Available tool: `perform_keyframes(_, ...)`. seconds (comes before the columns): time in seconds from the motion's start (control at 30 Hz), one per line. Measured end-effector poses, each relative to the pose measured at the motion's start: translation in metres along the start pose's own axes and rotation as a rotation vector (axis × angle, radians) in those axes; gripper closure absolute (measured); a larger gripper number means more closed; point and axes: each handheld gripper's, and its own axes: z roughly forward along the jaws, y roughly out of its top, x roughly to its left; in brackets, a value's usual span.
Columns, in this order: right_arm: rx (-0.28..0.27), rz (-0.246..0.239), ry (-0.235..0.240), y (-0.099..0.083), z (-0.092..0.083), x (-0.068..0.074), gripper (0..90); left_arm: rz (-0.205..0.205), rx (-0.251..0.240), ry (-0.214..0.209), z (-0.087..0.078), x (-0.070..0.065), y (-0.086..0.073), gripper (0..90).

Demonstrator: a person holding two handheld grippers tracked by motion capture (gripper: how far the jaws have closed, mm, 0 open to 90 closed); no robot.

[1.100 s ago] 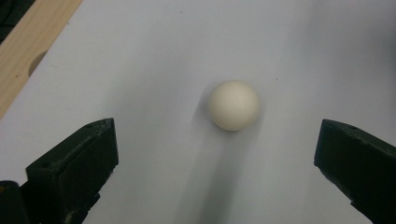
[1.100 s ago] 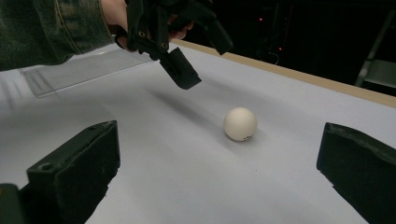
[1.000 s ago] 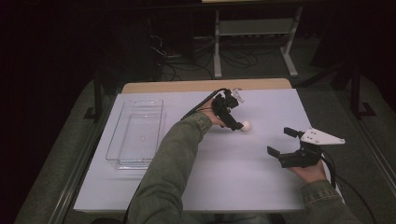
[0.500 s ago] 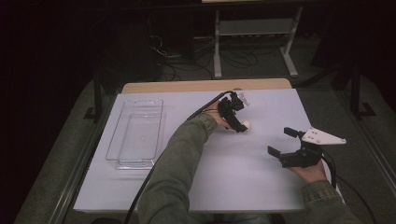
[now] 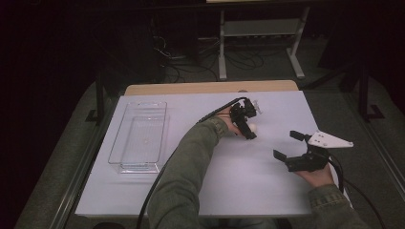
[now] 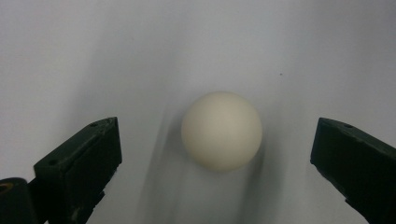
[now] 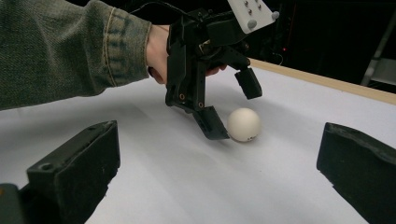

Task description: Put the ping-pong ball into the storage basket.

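A cream-white ball (image 5: 253,128) (image 6: 222,130) (image 7: 243,125) rests on the white table top (image 5: 229,181), right of centre. My left gripper (image 5: 249,125) (image 6: 217,128) is open and angled down over it, one jaw on each side of the ball. In the right gripper view the left gripper (image 7: 236,111) has its lower jaw right beside the ball and its upper jaw raised behind it. My right gripper (image 5: 288,145) (image 7: 219,129) is open near the table's right side, nothing between its jaws, pointing toward the ball.
A clear plastic tray (image 5: 119,138) lies on the left part of the table. The far table edge is a wooden strip (image 5: 210,87). Behind it stand a metal frame (image 5: 258,28) and cables on the dark floor.
My left gripper has shifted slightly right and down, so its jaws now straddle the ball that earlier lay just to its right. The right gripper has barely moved.
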Motion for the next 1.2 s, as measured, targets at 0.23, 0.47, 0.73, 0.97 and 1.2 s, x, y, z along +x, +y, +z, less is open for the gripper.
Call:
perform_keyframes(0.23,-0.001,0.002,0.01,0.0,0.0,0.0,0.0,-0.009,-0.001,0.004,0.0007,0.0045,-0.0008,14.2)
perform_keyframes(0.47,-0.002,0.001,0.007,0.0,0.0,0.0,0.0,0.023,-0.013,-0.006,0.0004,0.0035,-0.0002,33.8)
perform_keyframes(0.73,0.003,-0.003,0.008,0.0,0.0001,0.0003,0.0,0.017,-0.013,-0.022,0.0012,0.0036,-0.0006,46.3)
perform_keyframes(0.97,0.002,-0.001,0.008,0.0001,-0.0006,0.0001,0.0,0.038,-0.008,-0.014,0.0009,0.0016,0.0005,50.5)
perform_keyframes(1.2,0.002,-0.002,0.006,0.0003,-0.0009,0.0001,0.0,0.025,-0.029,-0.011,-0.0036,0.0032,0.0011,50.6)
